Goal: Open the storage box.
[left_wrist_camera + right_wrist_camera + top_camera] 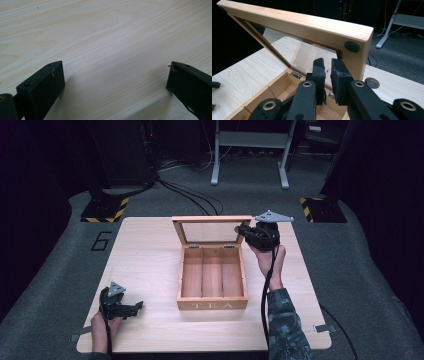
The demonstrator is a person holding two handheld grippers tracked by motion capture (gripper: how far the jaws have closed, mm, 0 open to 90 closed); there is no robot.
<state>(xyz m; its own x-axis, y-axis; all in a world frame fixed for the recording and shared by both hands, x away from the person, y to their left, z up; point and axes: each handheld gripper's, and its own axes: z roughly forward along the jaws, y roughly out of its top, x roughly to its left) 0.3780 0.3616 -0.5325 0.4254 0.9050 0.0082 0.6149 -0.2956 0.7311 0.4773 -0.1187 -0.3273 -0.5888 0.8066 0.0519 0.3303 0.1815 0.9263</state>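
Mid-table, on pale wood tabletop (150, 260): wooden tea box (212, 280), "TEA" lettered on near front wall. Lid (212, 230) open, standing roughly upright off rear hinges, glass pane in wood frame. Inside: three long compartments split by two thin dividers, running front to back; look bare.

R gripper (250, 234) up at lid's right edge, near its upper corner, held in person's right hand (270, 260); camo sleeve, cable trailing down forearm. Grey three-cornered plate on top. R gripper view: gripper (328, 67) w/ jaws nearly together, narrow gap between them, tips just in front of lid frame's right upright (358, 60), below round dark bumper pad (351, 46) on frame corner. Nothing seen pinched between jaws; whether a tip touches frame, can't tell. Hinge (295, 74) visible at box's rear wall, compartments below.

L gripper (131, 309) low at table's near-left corner, well apart from box, in left hand (102, 322). L gripper view: gripper (115, 75) w/ jaws spread wide, holding nothing, bare wood grain between them, sitting close over tabletop.

Round cable hole (372, 83) in tabletop just right of box, seen from R gripper view. Floor beyond table: grey carpet, "6" marked at left (101, 241).
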